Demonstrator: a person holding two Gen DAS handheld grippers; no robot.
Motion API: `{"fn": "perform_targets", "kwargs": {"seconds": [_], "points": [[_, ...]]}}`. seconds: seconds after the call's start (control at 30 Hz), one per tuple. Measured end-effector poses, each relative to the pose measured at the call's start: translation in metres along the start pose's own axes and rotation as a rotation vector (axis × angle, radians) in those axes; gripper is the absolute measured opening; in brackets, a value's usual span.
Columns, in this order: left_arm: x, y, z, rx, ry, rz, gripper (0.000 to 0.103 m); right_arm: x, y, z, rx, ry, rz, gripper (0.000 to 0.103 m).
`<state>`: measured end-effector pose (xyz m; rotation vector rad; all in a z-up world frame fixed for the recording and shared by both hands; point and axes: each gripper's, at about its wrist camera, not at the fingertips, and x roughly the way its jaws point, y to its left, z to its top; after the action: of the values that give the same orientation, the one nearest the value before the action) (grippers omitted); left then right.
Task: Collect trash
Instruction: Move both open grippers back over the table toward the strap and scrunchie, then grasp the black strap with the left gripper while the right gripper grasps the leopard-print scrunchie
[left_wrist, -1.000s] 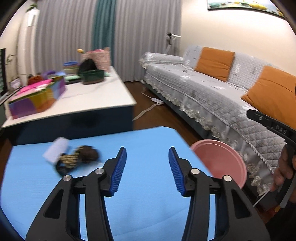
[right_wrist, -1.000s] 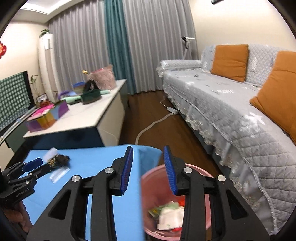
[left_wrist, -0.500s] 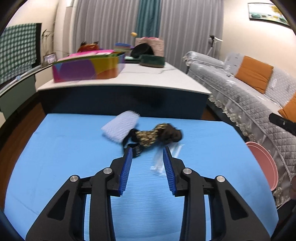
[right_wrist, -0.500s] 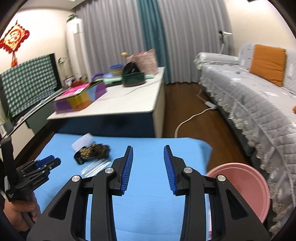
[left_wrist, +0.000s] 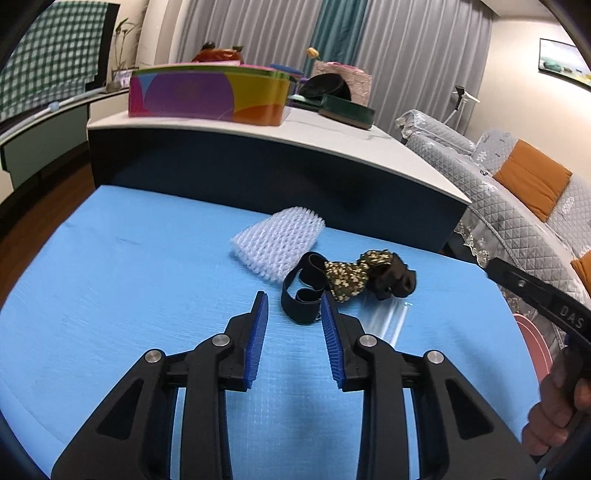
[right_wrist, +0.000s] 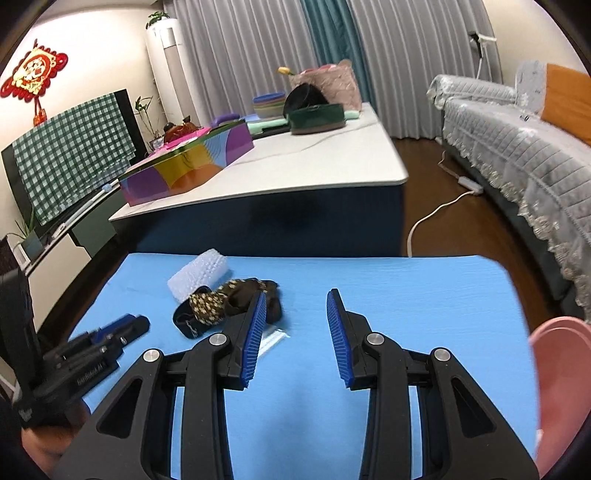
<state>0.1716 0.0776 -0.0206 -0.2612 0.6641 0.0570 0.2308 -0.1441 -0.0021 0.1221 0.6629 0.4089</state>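
Observation:
On the blue mat (left_wrist: 129, 295) lie a white foam net sleeve (left_wrist: 277, 242), a black strap with floral cloth (left_wrist: 347, 282) and a clear plastic wrapper (left_wrist: 388, 319). My left gripper (left_wrist: 293, 299) is open and empty, its tips just before the strap's black loop. My right gripper (right_wrist: 295, 295) is open and empty, above the mat to the right of the same pile (right_wrist: 221, 304), with the wrapper (right_wrist: 273, 338) by its left finger. The pink bin (right_wrist: 561, 387) is at the right edge; its rim also shows in the left wrist view (left_wrist: 533, 350).
A white-topped low table (right_wrist: 295, 170) stands behind the mat with a colourful box (right_wrist: 184, 166), a dark green container (right_wrist: 317, 116) and bowls. A grey sofa (right_wrist: 517, 140) with orange cushions runs along the right. A white cable (right_wrist: 436, 214) lies on the wooden floor.
Both grippers swung left from the pink bin toward the trash pile. The left gripper narrowed its opening, then came down close to the strap. The right gripper opened wider.

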Motion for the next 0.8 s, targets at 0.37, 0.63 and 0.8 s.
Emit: {"fn": "perform_targets", "kwargs": {"seconds": [0.37, 0.63, 0.8], "points": [[0.025, 0.011, 0.005, -0.071, 0.023, -0.010, 0.030, 0.062, 0.017, 0.000, 0.000, 0.083, 0.066, 0.063], [0.048, 0.006, 0.004, -0.063, 0.111, 0.002, 0.030, 0.085, 0.017, -0.005, 0.004, 0.146, 0.063, 0.064], [0.050, 0.000, 0.002, -0.053, 0.129, -0.001, 0.024, 0.088, 0.019, -0.005, -0.005, 0.153, 0.069, 0.059]]}}
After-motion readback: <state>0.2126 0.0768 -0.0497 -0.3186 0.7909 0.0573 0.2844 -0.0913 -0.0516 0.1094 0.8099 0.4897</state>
